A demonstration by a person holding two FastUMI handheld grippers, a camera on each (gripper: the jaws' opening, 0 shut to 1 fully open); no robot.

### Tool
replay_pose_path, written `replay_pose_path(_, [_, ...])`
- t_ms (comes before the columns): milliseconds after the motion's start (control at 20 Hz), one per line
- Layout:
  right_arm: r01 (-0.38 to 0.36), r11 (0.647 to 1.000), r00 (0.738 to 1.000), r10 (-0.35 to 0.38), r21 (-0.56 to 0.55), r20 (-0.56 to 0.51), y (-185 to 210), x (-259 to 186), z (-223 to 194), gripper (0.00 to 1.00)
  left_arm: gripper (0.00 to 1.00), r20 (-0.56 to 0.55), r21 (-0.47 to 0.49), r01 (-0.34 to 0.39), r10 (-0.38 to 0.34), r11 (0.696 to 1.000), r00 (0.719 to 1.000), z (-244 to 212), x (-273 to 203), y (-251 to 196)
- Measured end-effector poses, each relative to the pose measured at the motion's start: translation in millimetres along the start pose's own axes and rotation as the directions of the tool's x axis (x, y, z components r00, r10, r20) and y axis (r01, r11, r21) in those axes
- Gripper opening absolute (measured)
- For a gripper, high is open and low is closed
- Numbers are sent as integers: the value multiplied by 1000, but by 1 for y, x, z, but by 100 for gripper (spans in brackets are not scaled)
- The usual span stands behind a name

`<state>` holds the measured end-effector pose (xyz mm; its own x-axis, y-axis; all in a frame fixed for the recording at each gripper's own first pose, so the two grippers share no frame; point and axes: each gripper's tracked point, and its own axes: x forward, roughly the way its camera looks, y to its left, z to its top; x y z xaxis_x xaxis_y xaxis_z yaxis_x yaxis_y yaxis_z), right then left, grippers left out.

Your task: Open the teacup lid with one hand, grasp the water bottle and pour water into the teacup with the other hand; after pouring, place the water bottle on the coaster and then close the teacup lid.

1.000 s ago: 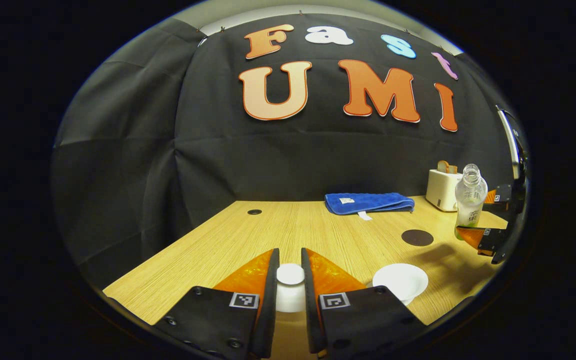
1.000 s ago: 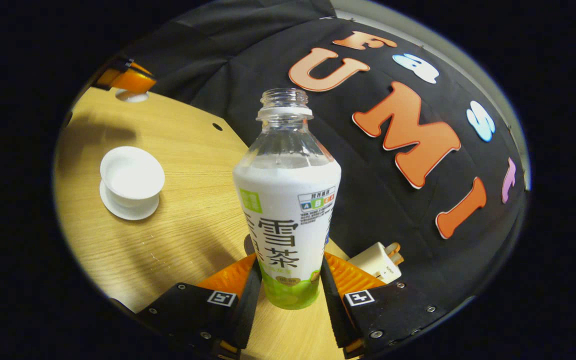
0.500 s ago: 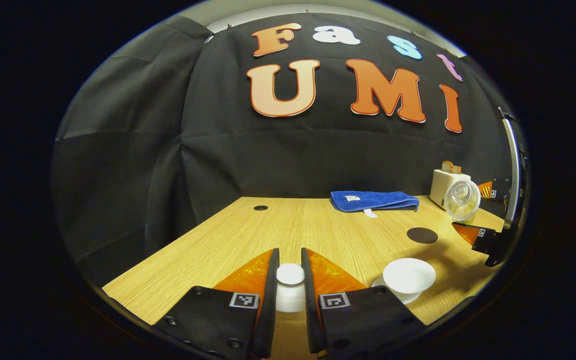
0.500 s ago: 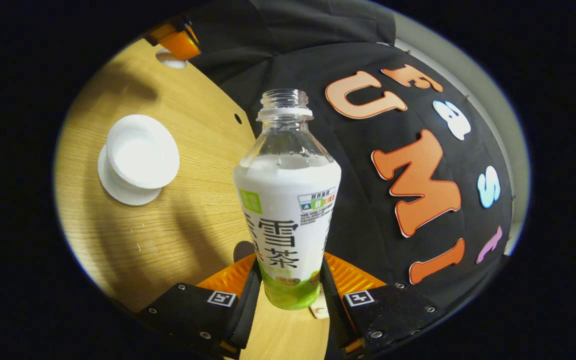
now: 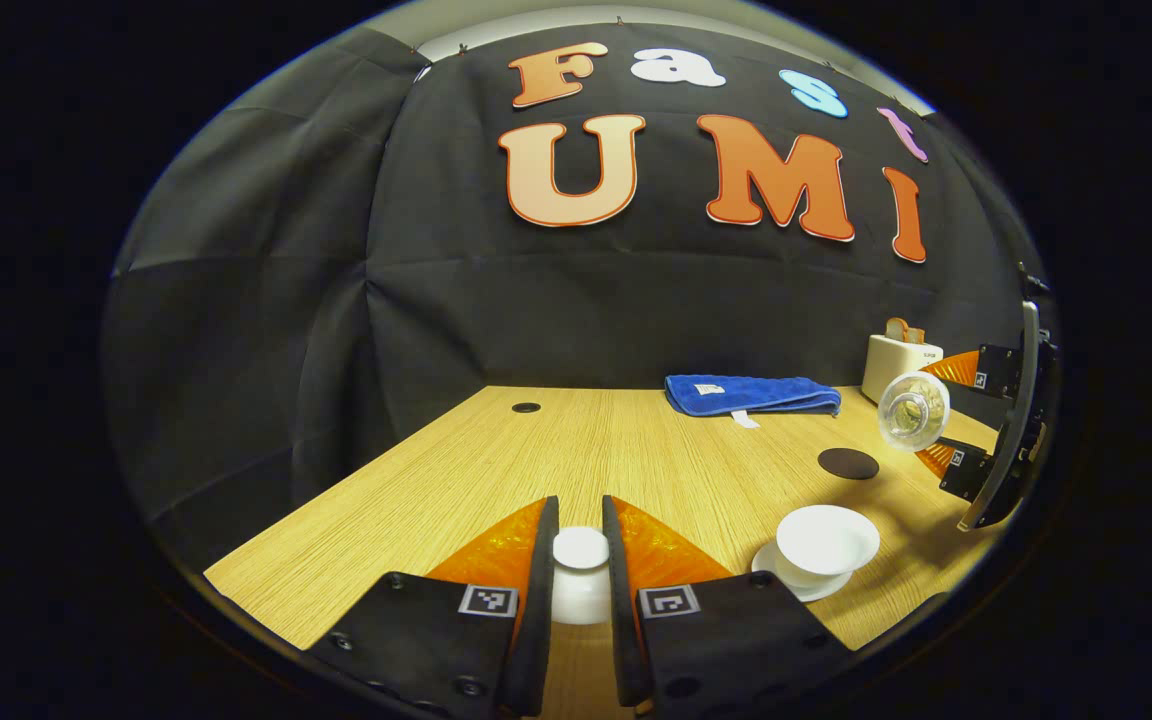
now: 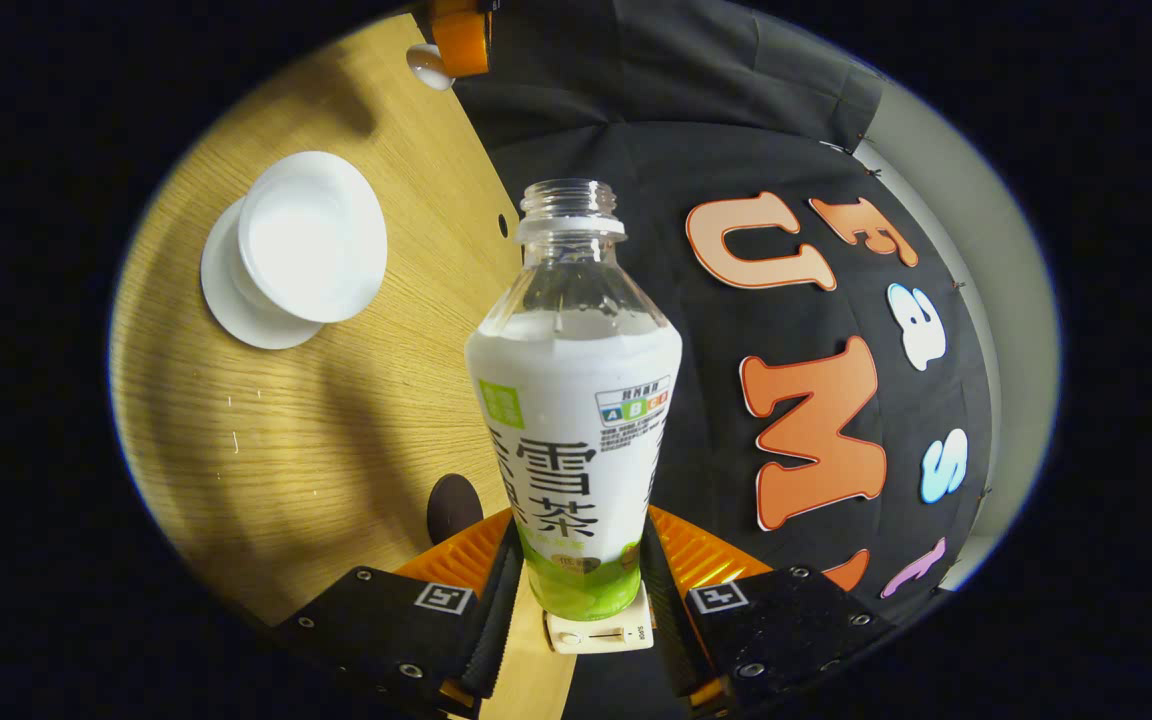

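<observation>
One teacup (image 5: 826, 541), one water bottle (image 6: 573, 400)

each gripper has two flat black plates studded with round screws, and each plate carries a small square black-and-white marker near its inner edge. on the left gripper (image 5: 581, 560) and the right gripper (image 6: 581, 560), ribbed panels run forward from the plates, tapering to the fingers (image 5: 543, 560).
</observation>
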<state>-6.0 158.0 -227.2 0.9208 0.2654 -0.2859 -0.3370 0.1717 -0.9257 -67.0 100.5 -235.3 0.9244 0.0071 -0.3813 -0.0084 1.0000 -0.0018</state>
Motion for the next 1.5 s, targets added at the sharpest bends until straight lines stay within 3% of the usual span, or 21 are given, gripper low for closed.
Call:
replay_pose_path(600, [93,974,994,-78,-205,78,-5,-2,6,64,30,-6,-4,3,-3,1000,1000,-4,-4,3])
replay_pose_path(650, [100,970,993,-83,-223,85,-6,-3,8,67,30,-5,-2,2,-2,1000,1000,-2,-5,5])
replay_pose_path(700, [108,965,992,-88,-240,93,-7,-2,10,60,30,-4,-2,-1,1,1000,1000,-2,-5,6])
replay_pose_path(750, [114,961,991,-92,-254,98,-7,-4,10,64,30,-6,-3,1,-1,1000,1000,-2,-4,6])
replay_pose_path(1000, [150,941,985,-117,-303,125,-10,-4,12,67,29,-5,2,3,-3,1000,1000,-2,-5,6])
replay_pose_path(1050, [158,937,984,-123,-311,130,-10,-5,14,64,29,-6,1,5,-5,1000,1000,-1,-6,6])
replay_pose_path(1500, [225,895,969,-164,-385,184,-23,2,15,64,29,-6,-3,4,-4,1000,1000,0,-5,7])
